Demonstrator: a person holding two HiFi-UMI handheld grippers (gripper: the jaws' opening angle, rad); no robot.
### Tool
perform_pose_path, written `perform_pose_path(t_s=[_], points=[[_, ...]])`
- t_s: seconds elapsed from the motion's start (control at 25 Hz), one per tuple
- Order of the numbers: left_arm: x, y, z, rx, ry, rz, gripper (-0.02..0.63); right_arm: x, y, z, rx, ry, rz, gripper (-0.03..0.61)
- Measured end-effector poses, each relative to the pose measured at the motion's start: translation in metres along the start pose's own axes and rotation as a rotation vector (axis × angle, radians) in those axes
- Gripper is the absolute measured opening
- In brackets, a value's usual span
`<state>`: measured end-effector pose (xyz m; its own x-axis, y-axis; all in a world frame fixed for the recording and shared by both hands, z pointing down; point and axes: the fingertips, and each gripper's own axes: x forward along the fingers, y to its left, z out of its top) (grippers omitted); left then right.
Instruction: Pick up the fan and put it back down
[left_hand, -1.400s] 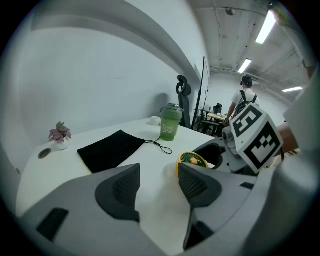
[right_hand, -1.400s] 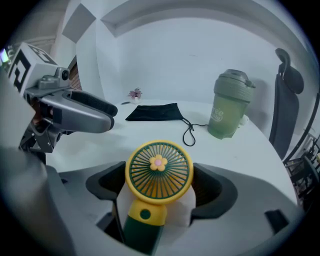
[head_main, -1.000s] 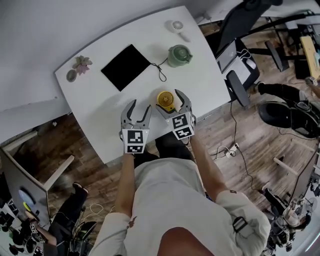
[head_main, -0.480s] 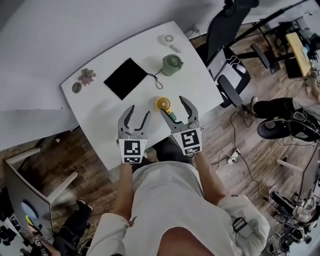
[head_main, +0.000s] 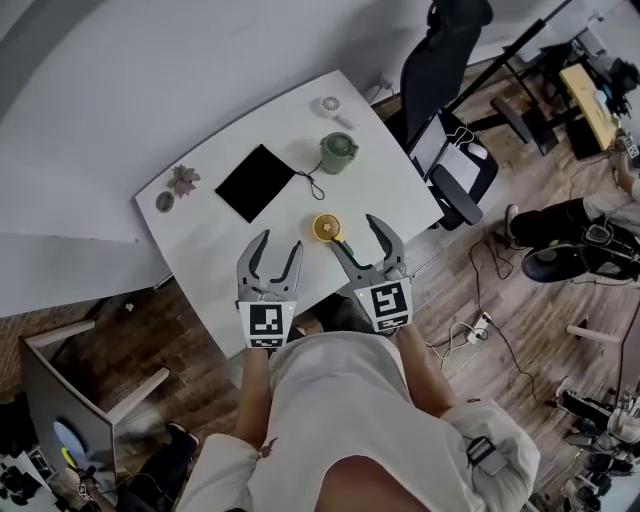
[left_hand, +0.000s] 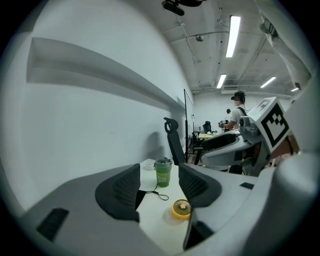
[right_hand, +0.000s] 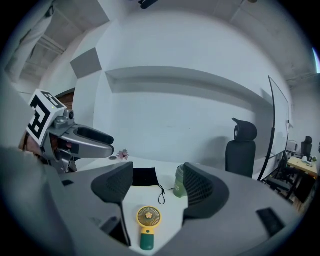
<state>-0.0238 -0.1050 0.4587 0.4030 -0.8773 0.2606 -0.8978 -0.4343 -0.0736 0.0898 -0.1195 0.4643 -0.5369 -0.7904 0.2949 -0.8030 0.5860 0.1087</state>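
The small yellow fan (head_main: 326, 228) with a green handle lies flat on the white table (head_main: 230, 250) near its front edge. It also shows in the right gripper view (right_hand: 148, 218) and the left gripper view (left_hand: 181, 208). My right gripper (head_main: 356, 232) hovers well above it, its jaws closing with nothing gripped between them; the fan rests on the table below the gap (right_hand: 158, 172). My left gripper (head_main: 279, 243) hangs beside it to the left, open and empty (left_hand: 159, 169).
A green lidded cup (head_main: 337, 152), a black pad (head_main: 256, 182) with a thin cord (head_main: 312, 183), a small white fan (head_main: 333, 107) and a little flower ornament (head_main: 183, 180) sit farther back. A black office chair (head_main: 450, 60) stands off the table's right end.
Both grippers have risen away from the table. The right one has left the fan it straddled, and the fan stays lying where it was.
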Motion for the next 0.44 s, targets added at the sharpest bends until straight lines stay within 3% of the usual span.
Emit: perform_pose_path(t_s=[0.44], points=[[0.013, 0.002, 0.010, 0.021, -0.011, 0.003, 0.236, 0.019, -0.004, 0.010, -0.001, -0.022, 0.013, 0.311]])
